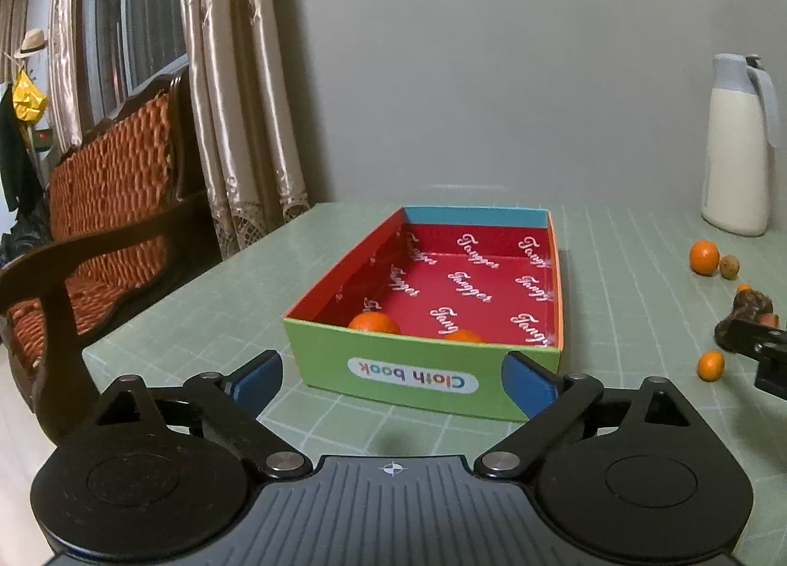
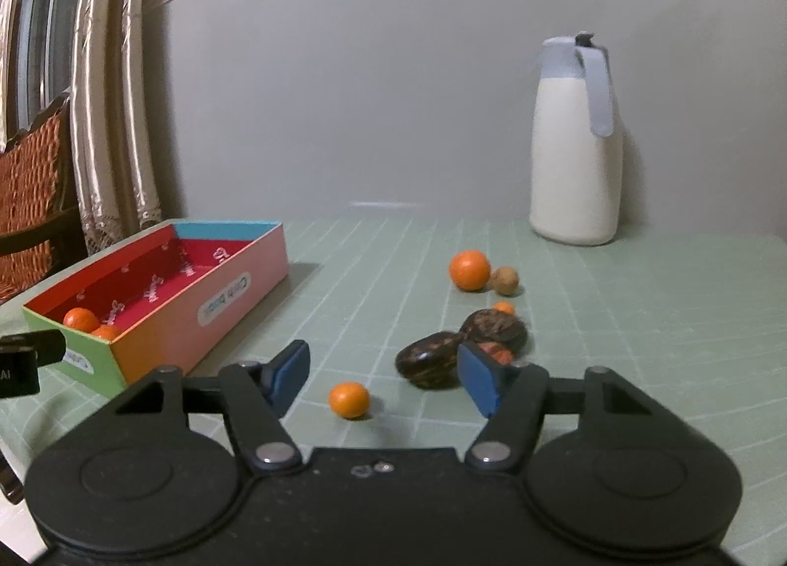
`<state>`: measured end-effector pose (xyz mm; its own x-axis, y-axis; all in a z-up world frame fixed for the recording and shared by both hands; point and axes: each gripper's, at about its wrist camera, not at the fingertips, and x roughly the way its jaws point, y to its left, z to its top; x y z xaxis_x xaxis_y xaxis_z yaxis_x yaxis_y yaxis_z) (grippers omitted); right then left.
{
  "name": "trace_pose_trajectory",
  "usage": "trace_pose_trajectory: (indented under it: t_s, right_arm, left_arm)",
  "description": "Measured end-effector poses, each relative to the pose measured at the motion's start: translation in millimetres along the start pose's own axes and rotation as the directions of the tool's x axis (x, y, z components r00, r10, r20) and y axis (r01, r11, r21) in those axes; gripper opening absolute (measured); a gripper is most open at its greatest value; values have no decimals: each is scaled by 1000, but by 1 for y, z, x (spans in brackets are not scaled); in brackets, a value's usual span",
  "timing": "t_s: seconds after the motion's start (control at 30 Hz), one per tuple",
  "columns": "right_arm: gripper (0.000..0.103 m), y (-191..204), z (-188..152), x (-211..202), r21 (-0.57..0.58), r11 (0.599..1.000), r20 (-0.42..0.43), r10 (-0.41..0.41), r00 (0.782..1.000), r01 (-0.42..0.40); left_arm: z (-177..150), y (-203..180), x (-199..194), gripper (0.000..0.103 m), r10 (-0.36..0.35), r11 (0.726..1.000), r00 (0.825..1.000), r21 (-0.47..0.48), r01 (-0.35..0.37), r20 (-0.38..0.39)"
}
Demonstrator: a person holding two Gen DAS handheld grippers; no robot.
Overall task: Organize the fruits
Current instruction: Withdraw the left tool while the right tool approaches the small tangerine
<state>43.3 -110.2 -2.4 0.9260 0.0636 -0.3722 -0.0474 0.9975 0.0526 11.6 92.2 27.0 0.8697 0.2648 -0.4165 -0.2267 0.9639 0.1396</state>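
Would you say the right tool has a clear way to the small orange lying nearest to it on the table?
Probably yes: the small orange lies on bare table between the open right tool fingers, nothing in front.

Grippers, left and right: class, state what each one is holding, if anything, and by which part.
Nothing is held. The left gripper stands open before the box; the right gripper is open around a small orange, not touching it.

1. Box (image 1: 423, 381): green front w/ white "Cloth book" label, red inside w/ white script print, blue far wall, orange right edge (side looks pink-to-orange in right wrist view).
2. Two fruits in box (image 1: 374, 322): orange.
3. Tablecloth (image 1: 629, 271) under box: pale green, white grid.
4. Right of box: orange fruits (image 2: 469, 270), tan nut (image 2: 505, 281), dark brown mottled pieces (image 2: 428, 364).
5. Jug (image 2: 575, 158) beyond box: white, grey-blue lid.
6. Gripper pads (image 2: 290, 376): blue.
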Motion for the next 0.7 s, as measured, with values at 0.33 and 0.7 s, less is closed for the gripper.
trace_pose_trajectory:
  t_s: [0.33,0.7]
  right_arm:
    - [62,7,-3,15,32,999,-68,29,997,-27]
    - [49,12,-7,34,60,998,-129,18,991,-10]
  left_arm:
    - [-9,7,-4,99,33,999,999,22,-33,4]
    - [-17,28,-3,100,77,997,997,14,-77,-8]
